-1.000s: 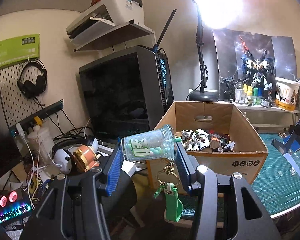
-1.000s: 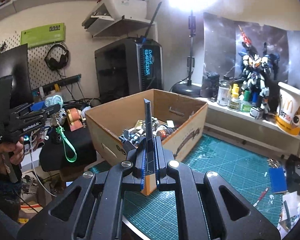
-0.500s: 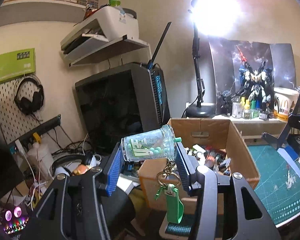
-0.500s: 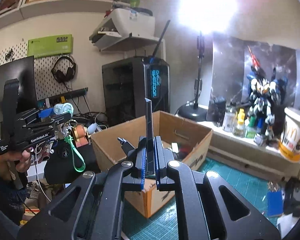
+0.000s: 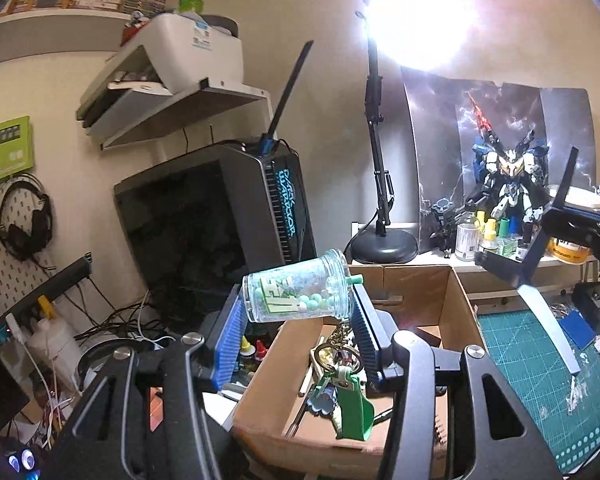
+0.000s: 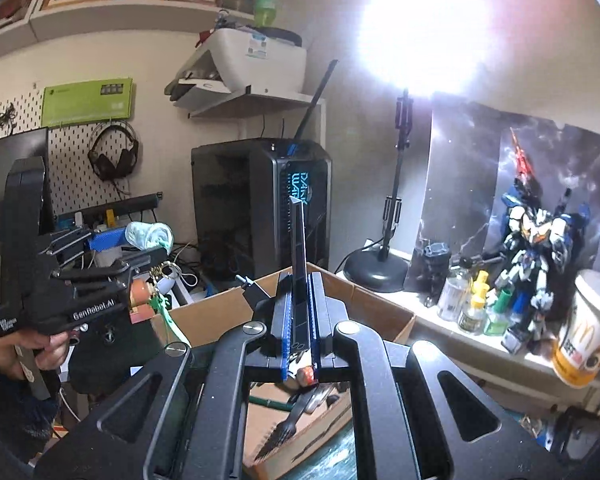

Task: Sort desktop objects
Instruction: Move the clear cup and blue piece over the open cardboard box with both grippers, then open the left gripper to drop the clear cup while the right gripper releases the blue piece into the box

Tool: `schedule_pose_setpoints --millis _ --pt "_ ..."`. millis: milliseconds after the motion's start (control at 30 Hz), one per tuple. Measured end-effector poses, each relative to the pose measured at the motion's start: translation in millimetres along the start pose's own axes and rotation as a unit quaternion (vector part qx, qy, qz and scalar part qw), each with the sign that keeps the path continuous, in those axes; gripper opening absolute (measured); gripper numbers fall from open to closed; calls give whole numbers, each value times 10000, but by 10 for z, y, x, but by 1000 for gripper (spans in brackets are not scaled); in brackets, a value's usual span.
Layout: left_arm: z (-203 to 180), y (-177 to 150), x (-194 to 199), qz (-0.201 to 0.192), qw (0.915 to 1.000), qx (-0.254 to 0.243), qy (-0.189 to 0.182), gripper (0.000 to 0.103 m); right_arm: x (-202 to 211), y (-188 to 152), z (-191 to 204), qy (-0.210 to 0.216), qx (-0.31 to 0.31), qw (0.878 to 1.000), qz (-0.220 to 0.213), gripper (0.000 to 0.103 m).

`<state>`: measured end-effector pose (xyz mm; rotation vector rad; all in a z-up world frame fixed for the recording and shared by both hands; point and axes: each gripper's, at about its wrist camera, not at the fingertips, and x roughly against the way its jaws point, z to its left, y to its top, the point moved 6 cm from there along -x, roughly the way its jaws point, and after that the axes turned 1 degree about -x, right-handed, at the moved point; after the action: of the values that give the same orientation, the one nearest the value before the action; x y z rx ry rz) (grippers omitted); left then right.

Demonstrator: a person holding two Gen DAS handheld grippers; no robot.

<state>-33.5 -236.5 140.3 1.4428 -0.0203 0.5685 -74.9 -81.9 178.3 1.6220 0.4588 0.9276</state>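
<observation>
My left gripper [image 5: 296, 304] is shut on a clear cup-shaped keychain [image 5: 296, 294] with mint beads; its gold ring and green strap [image 5: 350, 408] hang over the open cardboard box [image 5: 452, 296]. It also shows in the right wrist view [image 6: 148, 236]. My right gripper [image 6: 299, 280] is shut on a thin dark blade-like strip [image 6: 299, 240] that stands upright above the box [image 6: 220, 308]. The same strip shows at the right of the left wrist view [image 5: 548, 224]. The box holds several small parts and tools.
A black PC tower [image 5: 220, 232] stands behind the box. A lamp base [image 5: 384, 246], small bottles [image 5: 488, 236], a robot model [image 6: 536, 232] and a paper cup [image 6: 584, 340] line the back ledge. A green cutting mat [image 5: 540, 380] lies right of the box.
Both grippers have risen and moved forward over the box, each still holding its object. The keychain strap now hangs above the box interior.
</observation>
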Motion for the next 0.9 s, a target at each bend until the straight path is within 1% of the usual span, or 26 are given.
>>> schedule_pose_setpoints --millis 100,233,433,533,667,733,900 --pt "-35 35 -222 134 9999 -8 -52 51 -270 42 -102 260 -130 9994 163 7" --pt "-74 50 -580 361 9993 -73 -48 51 -608 31 -200 300 -140 9987 397 7" --pt "-100 -20 -1165 852 9963 -107 -76 51 -1181 -94 -356 299 -193 9960 823 7" --pt "-116 -93 -1459 1158 9931 -154 -64 51 -1457 -204 -452 257 -228 9937 1067 7" --pt "-157 -222 -1757 1509 9882 -221 -114 51 -1754 -364 -573 195 -302 9902 1351 7" --pt "-185 -297 -1886 1709 9848 -223 -208 51 -1860 -442 -616 193 -326 9883 1480 7" --pt "-253 -432 -2049 2179 9743 -251 -516 51 -2049 -622 -669 183 -326 9829 1803 7"
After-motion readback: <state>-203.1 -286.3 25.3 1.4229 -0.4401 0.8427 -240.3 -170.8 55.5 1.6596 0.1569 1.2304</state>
